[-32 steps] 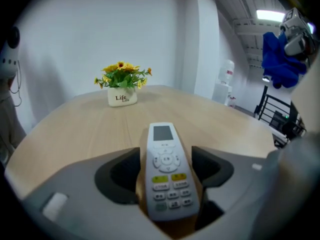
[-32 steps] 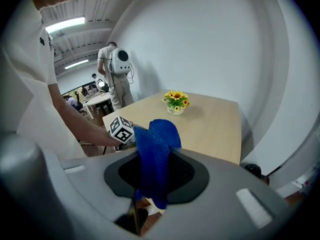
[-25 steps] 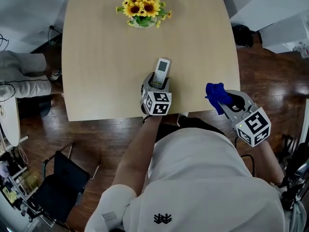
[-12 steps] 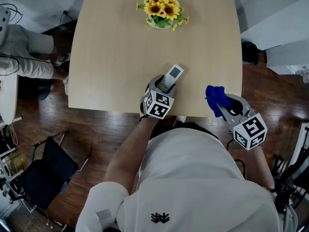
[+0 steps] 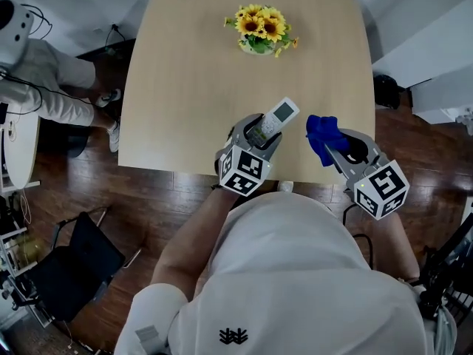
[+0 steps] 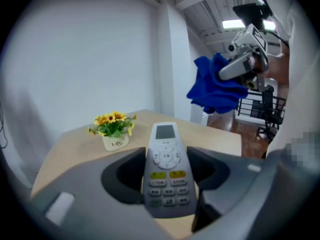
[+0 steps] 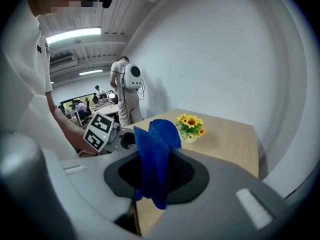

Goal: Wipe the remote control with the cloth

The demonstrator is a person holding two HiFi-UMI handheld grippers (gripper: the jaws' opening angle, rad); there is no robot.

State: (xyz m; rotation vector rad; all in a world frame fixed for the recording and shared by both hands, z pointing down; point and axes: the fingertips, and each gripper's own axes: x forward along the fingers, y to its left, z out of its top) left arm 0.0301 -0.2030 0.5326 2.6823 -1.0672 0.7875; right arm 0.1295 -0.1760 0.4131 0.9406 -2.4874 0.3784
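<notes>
A grey-white remote control (image 5: 275,119) (image 6: 166,167) with a small screen and yellow buttons sticks out of my left gripper (image 5: 260,133), which is shut on its lower end and holds it above the near edge of the wooden table (image 5: 192,87). A blue cloth (image 5: 321,134) (image 7: 154,154) hangs bunched from my right gripper (image 5: 334,145), shut on it. The cloth (image 6: 216,86) is to the right of the remote, a short gap apart, and raised in the left gripper view.
A small pot of yellow sunflowers (image 5: 261,28) (image 6: 113,129) (image 7: 190,126) stands at the table's far side. A black chair (image 5: 70,272) is on the wooden floor at lower left. A person (image 7: 126,91) stands off the table's left side.
Both grippers have drawn closer together. The remote has tilted toward the right, and the cloth has moved left and up toward it.
</notes>
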